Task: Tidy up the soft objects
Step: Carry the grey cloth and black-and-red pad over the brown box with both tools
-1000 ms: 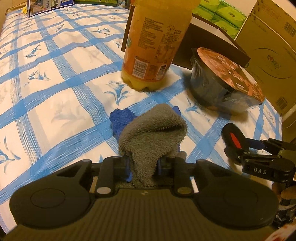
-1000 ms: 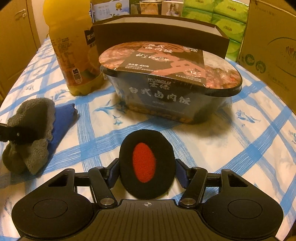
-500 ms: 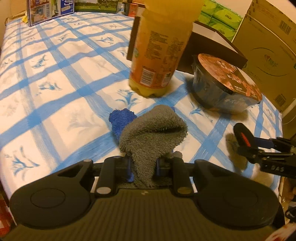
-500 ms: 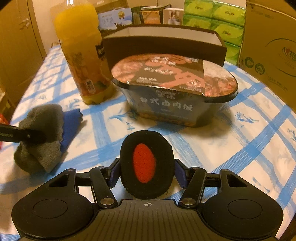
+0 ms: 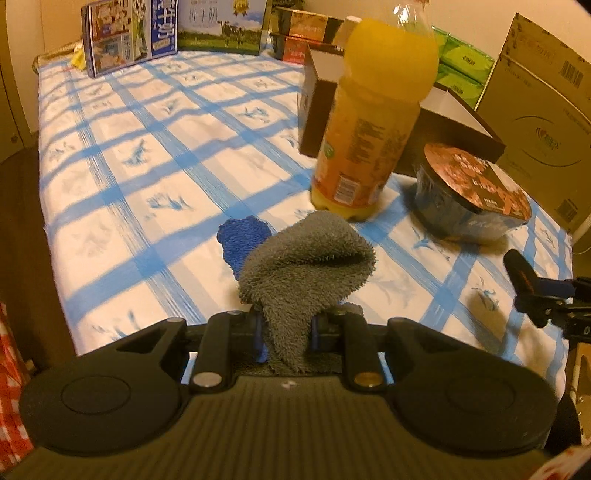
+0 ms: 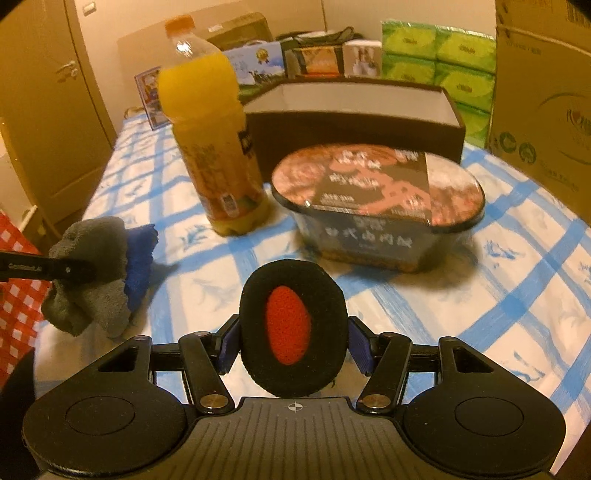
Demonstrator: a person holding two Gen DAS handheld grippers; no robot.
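My left gripper is shut on a grey fluffy cloth together with a blue cloth, held above the near edge of the blue-checked table. The same bundle hangs at the left of the right wrist view. My right gripper is shut on a black foam pad with a red oval centre, lifted above the table. That pad also shows at the right edge of the left wrist view.
An orange juice bottle and a sealed instant meal bowl stand mid-table. Behind them is an open dark box. Green tissue packs and a cardboard carton stand at the right. Milk cartons line the far edge.
Both grippers have risen and drawn back from the table with their loads still held. The bottle, bowl and box now look farther away and lower.
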